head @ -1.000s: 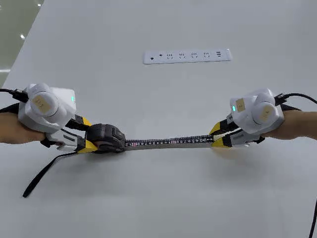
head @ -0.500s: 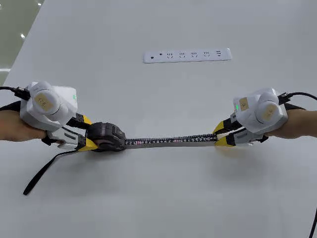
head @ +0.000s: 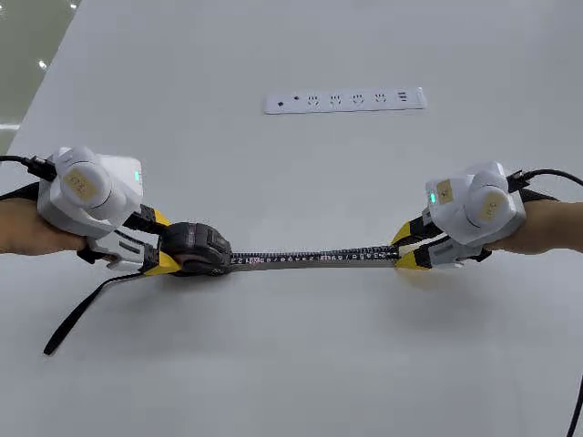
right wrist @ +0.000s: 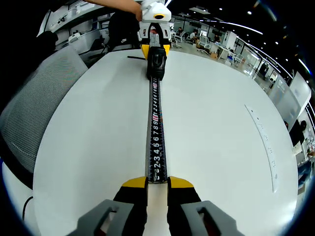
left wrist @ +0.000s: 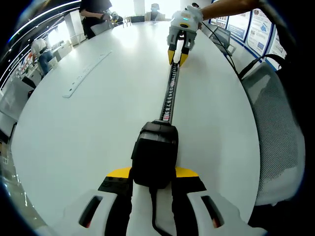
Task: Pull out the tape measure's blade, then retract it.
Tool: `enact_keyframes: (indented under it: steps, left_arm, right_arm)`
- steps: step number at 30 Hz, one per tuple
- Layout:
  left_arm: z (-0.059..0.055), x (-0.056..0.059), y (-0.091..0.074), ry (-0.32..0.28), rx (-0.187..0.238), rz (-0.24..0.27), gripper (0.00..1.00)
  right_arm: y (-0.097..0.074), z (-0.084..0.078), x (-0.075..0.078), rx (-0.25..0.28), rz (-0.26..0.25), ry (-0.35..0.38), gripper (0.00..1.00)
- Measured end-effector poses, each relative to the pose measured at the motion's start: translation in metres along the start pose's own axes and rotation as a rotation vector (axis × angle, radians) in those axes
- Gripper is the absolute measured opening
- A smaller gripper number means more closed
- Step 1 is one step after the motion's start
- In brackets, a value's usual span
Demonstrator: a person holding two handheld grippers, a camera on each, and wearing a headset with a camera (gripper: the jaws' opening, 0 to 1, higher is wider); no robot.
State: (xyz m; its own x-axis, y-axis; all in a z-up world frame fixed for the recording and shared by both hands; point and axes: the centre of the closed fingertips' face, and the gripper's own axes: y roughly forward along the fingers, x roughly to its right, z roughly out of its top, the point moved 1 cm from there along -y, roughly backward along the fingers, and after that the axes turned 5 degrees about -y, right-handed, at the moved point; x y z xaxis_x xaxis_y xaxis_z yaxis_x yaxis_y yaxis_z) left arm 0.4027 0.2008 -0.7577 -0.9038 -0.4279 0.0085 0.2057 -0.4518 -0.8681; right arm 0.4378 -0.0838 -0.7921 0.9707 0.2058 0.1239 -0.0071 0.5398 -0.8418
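Table (head: 301,364): a plain white top is carrying all the items, and its near part is lying bare in the head view.
Strap (head: 82,314): a black strap is trailing from the left side of the work toward the near-left, lying flat on the table.
Left gripper (head: 168,246): a hand at the left edge is holding it, pointing right. Its jaws are clamping the sides of the tape measure case, one yellow-tipped finger on each flank.
Tape measure case (head: 199,248): the black body is sitting between the left gripper's jaws, resting on the table, with its mouth facing the right gripper.
Blade (head: 314,258): it is running out of the case in a straight line across the table between the two grippers. Printed numerals are facing up in the right gripper view.
Right gripper (head: 402,250): a hand at the right edge is holding it, pointing left. Its jaws are pressing together on the free end of the blade.
Power strip (head: 346,100): a white multi-socket strip is lying flat farther back, well apart from both grippers.
Chair (left wrist: 275,123): a grey mesh seat back is standing at the table's edge in the left gripper view.
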Motion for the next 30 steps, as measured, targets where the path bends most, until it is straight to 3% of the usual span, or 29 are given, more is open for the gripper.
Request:
enact_keyframes:
  steps: [18, 24, 30]
  left_arm:
    - [-0.001, -0.001, -0.002, 0.018, -0.018, 0.01, 0.27]
    - [-0.004, 0.001, -0.005, 0.006, -0.021, 0.01, 0.3]
    - [-0.008, 0.003, -0.009, -0.007, -0.024, 0.009, 0.39]
  right_arm:
    - [-0.002, -0.003, -0.004, -0.026, 0.004, 0.002, 0.17]
    - [-0.005, -0.003, -0.003, -0.025, -0.007, 0.008, 0.22]
    - [-0.011, -0.005, -0.002, -0.02, -0.022, 0.014, 0.28]
